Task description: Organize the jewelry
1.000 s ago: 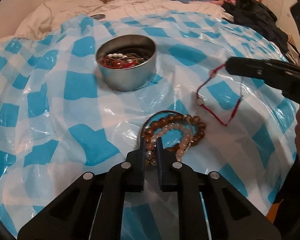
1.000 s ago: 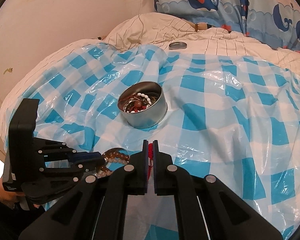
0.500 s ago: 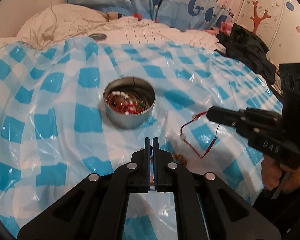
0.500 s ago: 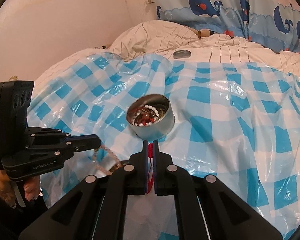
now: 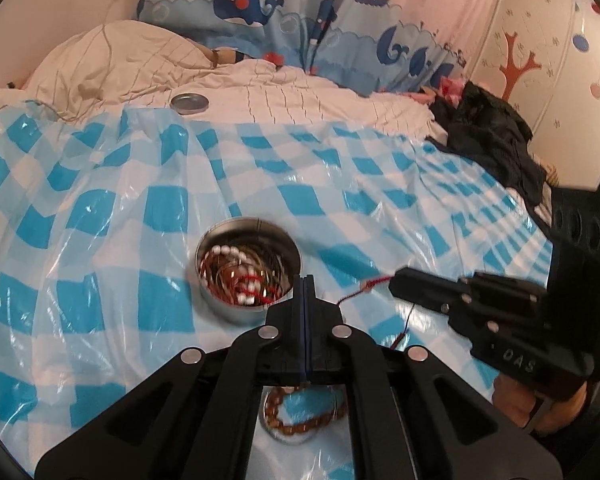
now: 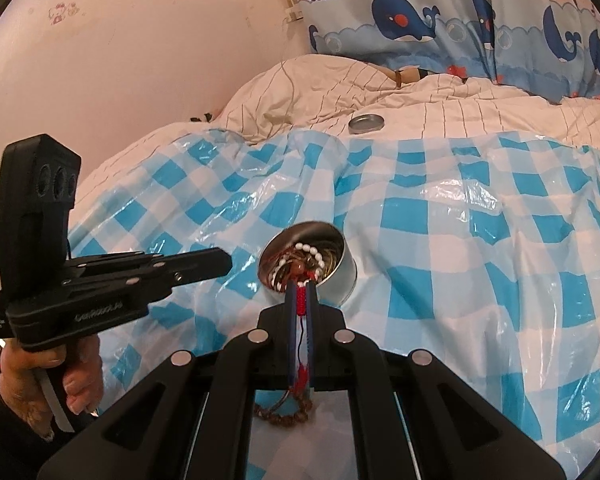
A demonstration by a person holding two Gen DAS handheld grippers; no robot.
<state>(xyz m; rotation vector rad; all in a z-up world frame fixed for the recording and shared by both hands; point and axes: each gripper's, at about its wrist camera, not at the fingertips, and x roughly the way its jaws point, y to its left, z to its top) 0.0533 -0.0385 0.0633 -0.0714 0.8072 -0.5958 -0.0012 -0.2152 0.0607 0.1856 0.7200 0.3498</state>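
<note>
Open tin [image 5: 249, 276] holds tangled beads; right tool [image 6: 300, 292] clamps red cord [image 6: 300, 304], left tool [image 5: 304, 284] closed.

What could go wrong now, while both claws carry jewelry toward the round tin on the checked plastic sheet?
1. The red cord trails loose below the right claw; it may snag on the tin rim or on the beads already inside.
2. The brown bead bracelet dangles under the shut left claw; which part is pinched is hidden, so it could slip.
3. The tin stands on soft, wrinkled plastic sheet and might tip.
</note>
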